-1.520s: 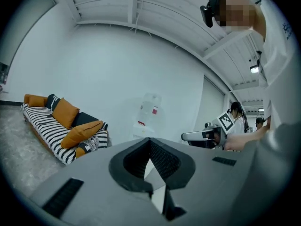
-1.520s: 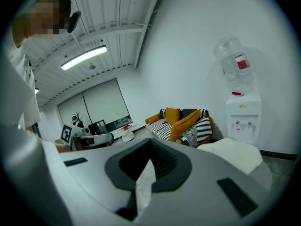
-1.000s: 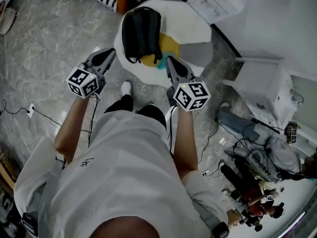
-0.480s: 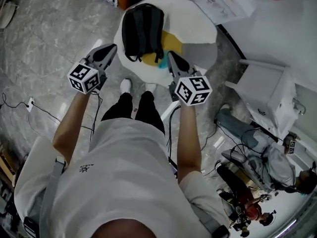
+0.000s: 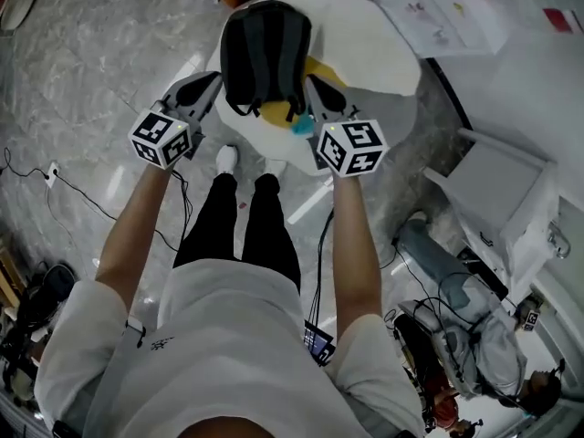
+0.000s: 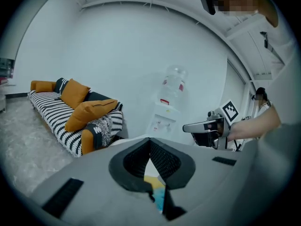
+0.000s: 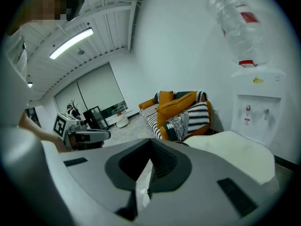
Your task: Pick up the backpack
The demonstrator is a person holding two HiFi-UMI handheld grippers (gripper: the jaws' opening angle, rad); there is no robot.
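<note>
A dark grey backpack lies, straps up, on a round white cushion seat with yellow and teal patches. In the head view my left gripper hangs just left of the backpack's lower edge and my right gripper just right of it. Both are shut and hold nothing; I cannot tell whether either touches the bag. In the left gripper view the closed left gripper lets only a slit of yellow and teal show. The closed right gripper points over the cushion. Neither gripper view shows the backpack.
A striped sofa with orange pillows stands beyond the seat, and a water dispenser stands by the wall. White furniture, bags and cables lie on the floor at my right. A cable runs on the left.
Both grippers have moved forward and down from in front of the seat to either side of the backpack's near end. The person has leaned forward.
</note>
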